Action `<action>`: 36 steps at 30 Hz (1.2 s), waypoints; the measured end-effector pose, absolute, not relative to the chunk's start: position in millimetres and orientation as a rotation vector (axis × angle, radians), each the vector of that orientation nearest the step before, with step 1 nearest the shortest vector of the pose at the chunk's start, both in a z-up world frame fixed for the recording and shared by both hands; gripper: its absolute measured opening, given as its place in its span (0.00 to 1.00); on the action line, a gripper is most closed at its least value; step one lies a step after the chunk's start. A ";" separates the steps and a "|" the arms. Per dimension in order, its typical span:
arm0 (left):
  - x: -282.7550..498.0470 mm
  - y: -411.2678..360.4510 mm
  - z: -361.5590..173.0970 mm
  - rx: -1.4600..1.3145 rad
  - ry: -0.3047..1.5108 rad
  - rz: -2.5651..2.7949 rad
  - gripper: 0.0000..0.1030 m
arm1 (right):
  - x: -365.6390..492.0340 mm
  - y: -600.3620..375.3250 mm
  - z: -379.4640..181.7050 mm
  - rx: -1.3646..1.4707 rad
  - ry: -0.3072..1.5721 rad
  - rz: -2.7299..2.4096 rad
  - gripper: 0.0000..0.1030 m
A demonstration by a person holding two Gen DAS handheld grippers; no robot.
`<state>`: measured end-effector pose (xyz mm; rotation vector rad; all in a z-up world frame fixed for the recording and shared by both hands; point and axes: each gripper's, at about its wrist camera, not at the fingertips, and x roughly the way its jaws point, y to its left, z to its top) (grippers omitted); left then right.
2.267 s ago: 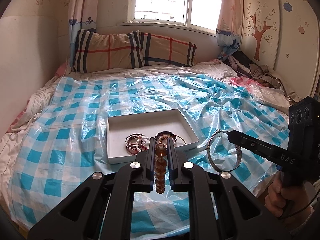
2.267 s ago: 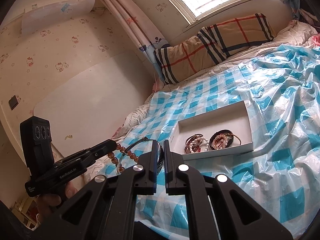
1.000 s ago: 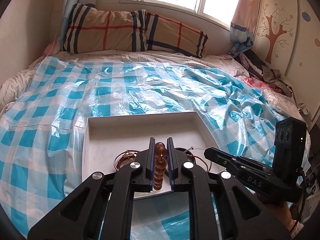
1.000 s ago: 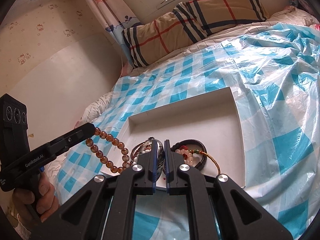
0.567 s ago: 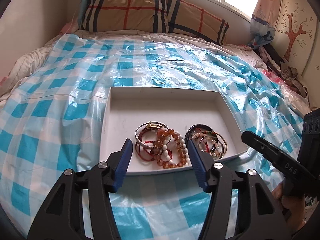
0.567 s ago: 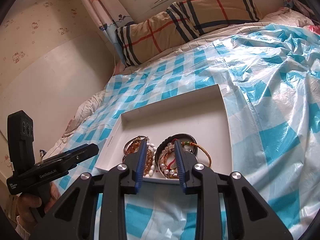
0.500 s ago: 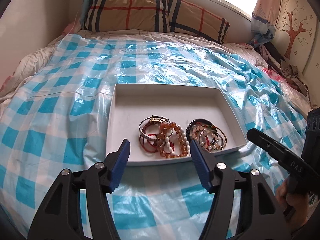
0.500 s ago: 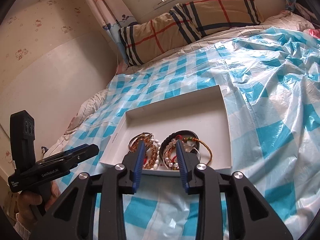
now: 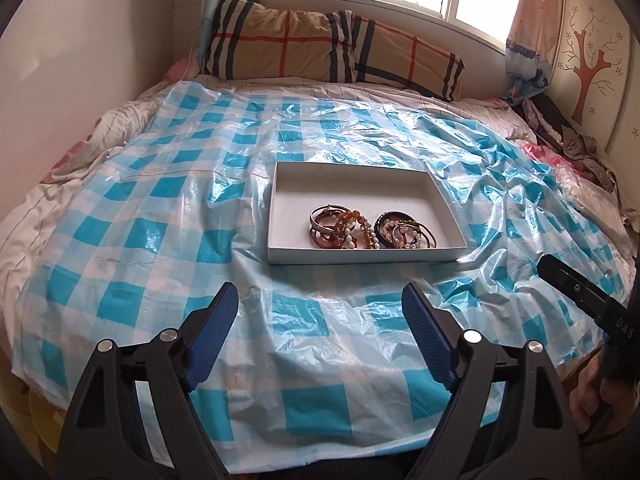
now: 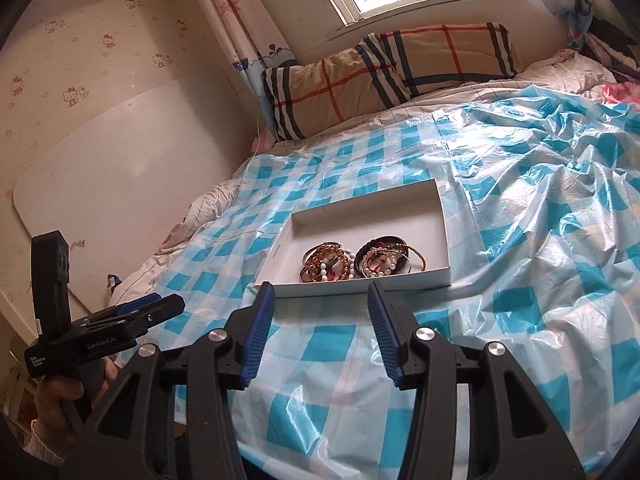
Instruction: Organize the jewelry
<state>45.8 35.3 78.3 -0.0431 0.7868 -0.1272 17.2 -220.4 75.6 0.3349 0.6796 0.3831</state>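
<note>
A white shallow box [image 9: 356,179] [image 10: 372,216] sits on the bed and holds a pile of bracelets [image 9: 370,232] [image 10: 356,262] along its near side, among them an amber bead string [image 9: 352,228]. My left gripper [image 9: 320,300] is open and empty, well back from the box over the bed's near part. My right gripper [image 10: 320,296] is open and empty, just short of the box's near wall. The right gripper also shows at the right edge of the left wrist view [image 9: 576,288], and the left gripper at the lower left of the right wrist view [image 10: 132,316].
A blue-and-white checked plastic sheet [image 9: 180,184] covers the bed. Plaid pillows [image 9: 320,44] lie at the head under the window. Crumpled clothes [image 9: 568,136] lie at the far right. A white wall [image 10: 120,152] runs along the bed's left side.
Both grippers opened and dropped their bracelets into the box: the amber bead string from the left, a metal bangle from the right. Both have since pulled back from the box.
</note>
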 end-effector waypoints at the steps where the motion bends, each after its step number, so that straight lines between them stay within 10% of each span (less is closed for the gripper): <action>1: 38.0 36.5 82.7 -0.032 0.777 -0.119 0.83 | 8.0 -218.5 80.5 0.320 0.673 0.378 0.56; 18: -87.0 46.6 117.2 0.023 0.698 -0.072 0.90 | -138.4 -217.4 107.8 0.121 0.622 0.109 0.89; 36: -171.0 49.1 116.8 -0.003 0.653 -0.089 0.92 | -216.3 -196.8 95.8 0.171 0.622 0.110 0.93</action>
